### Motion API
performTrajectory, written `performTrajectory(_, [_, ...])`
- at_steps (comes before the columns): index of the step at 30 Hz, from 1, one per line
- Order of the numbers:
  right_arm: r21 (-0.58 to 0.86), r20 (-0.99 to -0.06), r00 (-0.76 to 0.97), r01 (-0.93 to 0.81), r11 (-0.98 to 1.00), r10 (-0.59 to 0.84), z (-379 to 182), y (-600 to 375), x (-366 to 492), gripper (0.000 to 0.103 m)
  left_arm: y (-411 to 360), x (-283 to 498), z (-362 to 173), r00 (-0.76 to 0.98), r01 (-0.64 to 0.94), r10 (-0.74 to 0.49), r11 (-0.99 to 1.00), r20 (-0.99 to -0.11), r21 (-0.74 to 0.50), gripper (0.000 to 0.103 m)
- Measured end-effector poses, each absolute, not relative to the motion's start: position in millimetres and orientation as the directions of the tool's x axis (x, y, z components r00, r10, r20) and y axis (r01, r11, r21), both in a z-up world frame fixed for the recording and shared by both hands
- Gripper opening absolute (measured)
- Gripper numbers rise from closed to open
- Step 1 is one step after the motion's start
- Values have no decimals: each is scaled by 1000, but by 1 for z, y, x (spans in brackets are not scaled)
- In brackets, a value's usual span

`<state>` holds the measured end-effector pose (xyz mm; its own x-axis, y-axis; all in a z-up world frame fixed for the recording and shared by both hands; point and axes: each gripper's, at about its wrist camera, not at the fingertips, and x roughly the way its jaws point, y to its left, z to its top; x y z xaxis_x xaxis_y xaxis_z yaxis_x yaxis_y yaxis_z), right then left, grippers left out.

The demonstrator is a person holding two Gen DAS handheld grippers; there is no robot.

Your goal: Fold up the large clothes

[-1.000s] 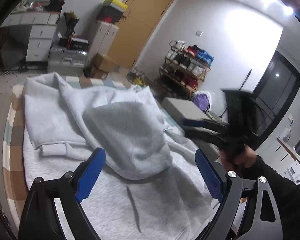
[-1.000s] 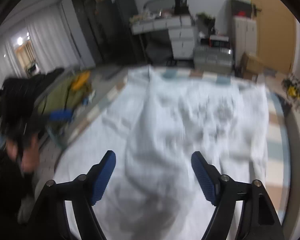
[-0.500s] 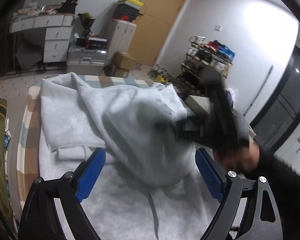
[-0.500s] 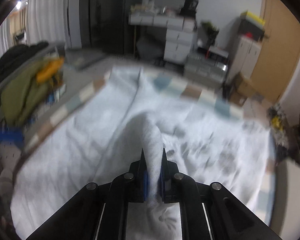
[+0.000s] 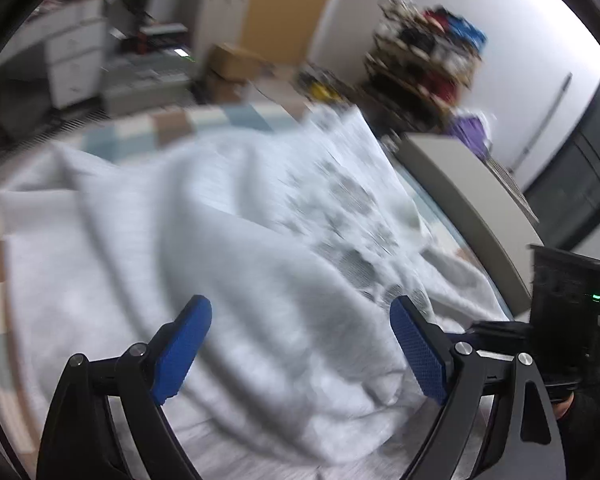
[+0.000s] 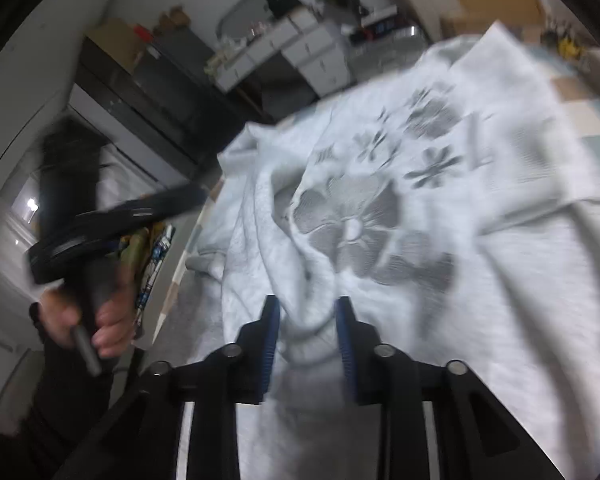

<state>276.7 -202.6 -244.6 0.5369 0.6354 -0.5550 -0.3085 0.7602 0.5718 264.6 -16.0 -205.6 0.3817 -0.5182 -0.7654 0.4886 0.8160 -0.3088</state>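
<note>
Releasing the fold: your right gripper (image 6: 307,330) is opening around a bunch of the grey sweatshirt (image 6: 480,208) on the bed; your left gripper (image 5: 300,344) hovers apart, empty. Next, regrip an edge.

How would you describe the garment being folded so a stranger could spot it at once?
Find the bed with the checked cover. Spread across it lies a pale grey sweatshirt, a fold of it between the right gripper's opening jaws. Its dark grey flower print sets it apart.

A home bedroom: patchwork bedspread (image 5: 172,124), white drawers (image 5: 74,68), cluttered clothes rack (image 5: 428,60)
</note>
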Motion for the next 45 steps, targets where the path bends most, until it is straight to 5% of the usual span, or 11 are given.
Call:
performTrajectory(5, [628,-472,597,-288,723,648,-258,-235,257,35,-42,273,-255,263,511,-483,804,-835,-304,80])
performTrajectory(10, [681,-445,591,-264,683,673,-275,-239,264,35,-37,263,-244,263,513,-473,807,-841,-293,79])
performTrajectory(16, [691,-409,600,-289,662,688,-275,-243,263,42,-32,225,-182,296,613,-654,689,-696,-386,78])
performTrajectory(21, [705,-381,632,-275,654,675,-274,-254,254,43,-44,234,-253,184,535,-555,749,-811,-391,77])
performTrajectory(27, [662,-455,619,-246,708,641,-273,-250,243,46,-15,198,-226,238,508,-588,754,-773,-417,75])
performTrajectory(34, [447,-540,651,-315,837,533,-233,-244,192,46,81,63,-163,475,482,-546,818,-690,-315,78])
performTrajectory(40, [358,-498,711,-354,864,497,-182,-243,137,64,108,-17,-144,633,340,-346,928,-692,-153,78])
performTrajectory(45, [305,-479,747,-351,885,461,-157,-234,100,85,84,-46,-173,613,399,-326,914,-720,-74,85])
